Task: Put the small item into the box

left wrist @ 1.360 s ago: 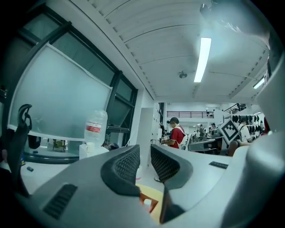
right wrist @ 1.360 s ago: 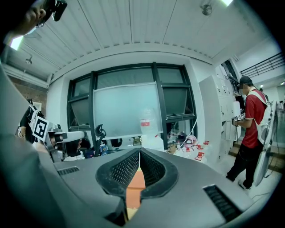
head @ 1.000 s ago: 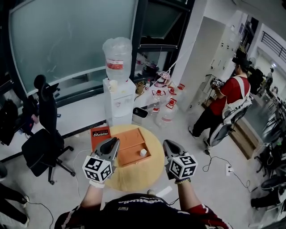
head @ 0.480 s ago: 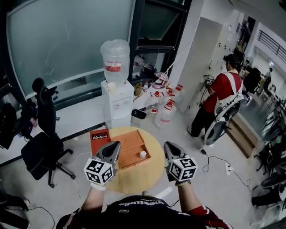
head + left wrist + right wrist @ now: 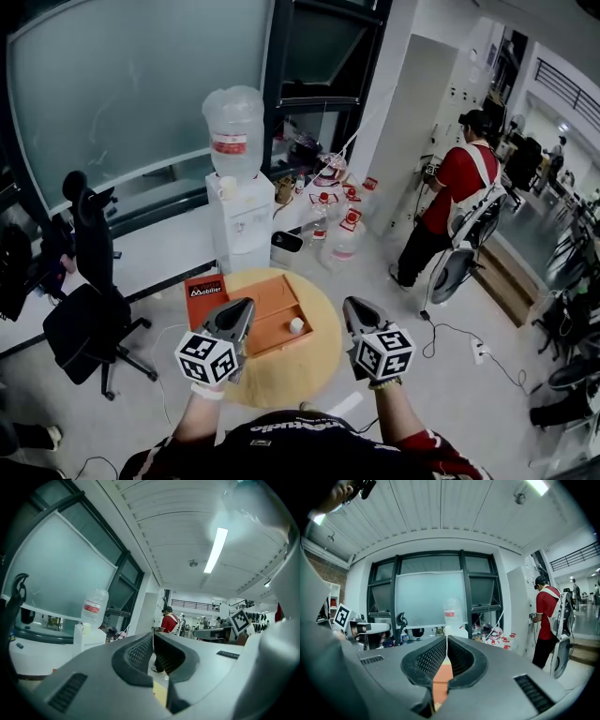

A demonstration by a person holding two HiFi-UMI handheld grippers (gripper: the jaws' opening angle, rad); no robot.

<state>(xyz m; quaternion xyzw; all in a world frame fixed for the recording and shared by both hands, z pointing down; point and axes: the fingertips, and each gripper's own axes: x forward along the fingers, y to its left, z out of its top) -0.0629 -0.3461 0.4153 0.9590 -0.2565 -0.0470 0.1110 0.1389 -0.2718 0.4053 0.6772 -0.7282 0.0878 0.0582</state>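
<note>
An open orange box [image 5: 262, 298] lies on a round wooden table [image 5: 291, 375]. A small white item [image 5: 296, 325] sits inside the box at its right end. Its orange printed lid [image 5: 204, 289] lies at the table's left edge. My left gripper [image 5: 247, 303] hovers above the box's left side, shut with nothing in it; in the left gripper view its jaws [image 5: 153, 634] meet at the tip. My right gripper [image 5: 348, 302] hangs over the table's right edge, to the right of the item. Its jaws [image 5: 446, 638] are shut and hold nothing.
A white water dispenser [image 5: 236, 202] stands behind the table, with water bottles [image 5: 337, 230] on the floor beside it. A black office chair [image 5: 84, 309] is at the left. A person in a red shirt [image 5: 455, 197] stands at the right. A cable and power strip [image 5: 478, 352] lie on the floor.
Both grippers stay almost where they were above the table. The person in red has stepped a little to the left. The view has shifted slightly.
</note>
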